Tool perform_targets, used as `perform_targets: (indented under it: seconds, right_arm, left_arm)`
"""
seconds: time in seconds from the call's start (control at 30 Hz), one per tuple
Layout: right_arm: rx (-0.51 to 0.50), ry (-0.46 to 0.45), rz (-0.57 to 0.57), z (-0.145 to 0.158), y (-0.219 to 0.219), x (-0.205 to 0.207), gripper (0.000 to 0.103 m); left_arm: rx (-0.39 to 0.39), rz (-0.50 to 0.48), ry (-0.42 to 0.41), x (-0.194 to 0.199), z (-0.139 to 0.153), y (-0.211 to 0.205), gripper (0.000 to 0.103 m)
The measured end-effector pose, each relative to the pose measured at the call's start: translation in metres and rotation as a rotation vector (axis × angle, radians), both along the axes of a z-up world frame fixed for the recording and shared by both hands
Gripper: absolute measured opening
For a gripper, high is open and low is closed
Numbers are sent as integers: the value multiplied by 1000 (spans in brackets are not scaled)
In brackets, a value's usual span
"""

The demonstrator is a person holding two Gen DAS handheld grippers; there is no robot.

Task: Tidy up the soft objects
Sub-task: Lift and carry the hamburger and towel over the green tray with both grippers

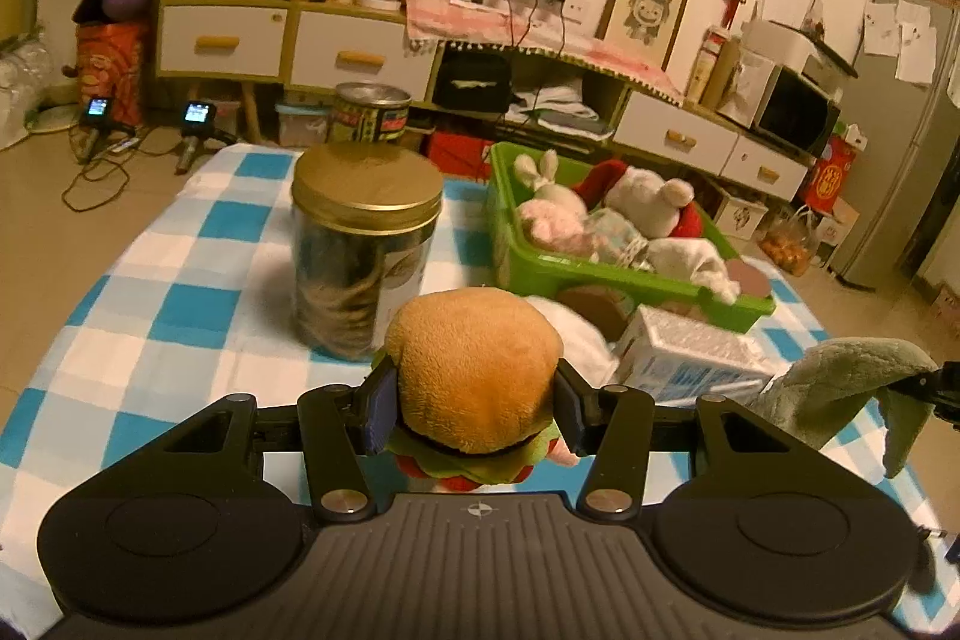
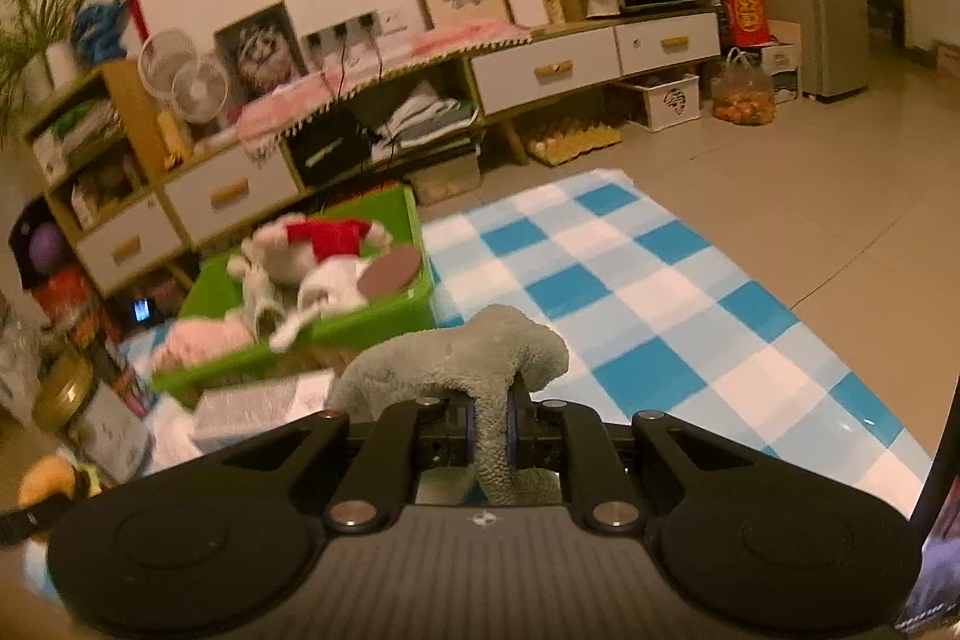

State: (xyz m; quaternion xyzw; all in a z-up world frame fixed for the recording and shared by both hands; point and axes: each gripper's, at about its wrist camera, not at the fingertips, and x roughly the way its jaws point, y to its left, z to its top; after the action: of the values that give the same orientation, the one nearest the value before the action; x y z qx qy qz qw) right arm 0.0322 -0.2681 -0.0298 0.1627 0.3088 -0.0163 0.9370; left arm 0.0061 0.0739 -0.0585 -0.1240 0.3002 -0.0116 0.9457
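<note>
A: Hamburger plush (image 1: 474, 370) pinched in the left gripper (image 1: 474, 400), jaws pressed into both sides of the bun, held above the checked cloth (image 1: 180, 280) on the desk. Bun dome facing forward toward the green bin (image 1: 600, 274), lettuce and red layers hanging below; squat shape, so hardly any long axis to speak of.

B: Gripped at the widest part, probably to keep a round, squashy thing from slipping out. And the right side?

A: Right gripper (image 2: 492, 430) closed narrow on a thin flap of the grey-green plush (image 2: 456, 358). Bulk of it arched up and over the jaws, drooping to the left, long axis running roughly crosswise. Seen from the left wrist camera too, off to the right, lifted clear of the cloth.

B: Held by a limb or edge, likely because the body is too floppy to span. Bin contents?

A: Already holding several soft toys: pink rabbit (image 1: 552, 214), white plush with red (image 1: 648, 202). Sits at the far edge of the cloth, beyond a gold-lidded jar (image 1: 360, 250) and a pale box (image 1: 690, 358).

B: Hard items, then, seemingly left outside on purpose. Both plushes apparently bound for the bin, neither yet over it.
</note>
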Motion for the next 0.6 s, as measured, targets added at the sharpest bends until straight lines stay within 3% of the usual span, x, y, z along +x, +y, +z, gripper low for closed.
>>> perform_targets:
  seconds: [0.27,0.6]
  right_arm:
    - [109,-50,-48,26,-1,15,9]
    - [241,-106,-50,53,28,40,9]
  left_arm:
    - [-57,-10,-45,14,20,-17,52]
    - [-128,16,-90,39,39,-42,52]
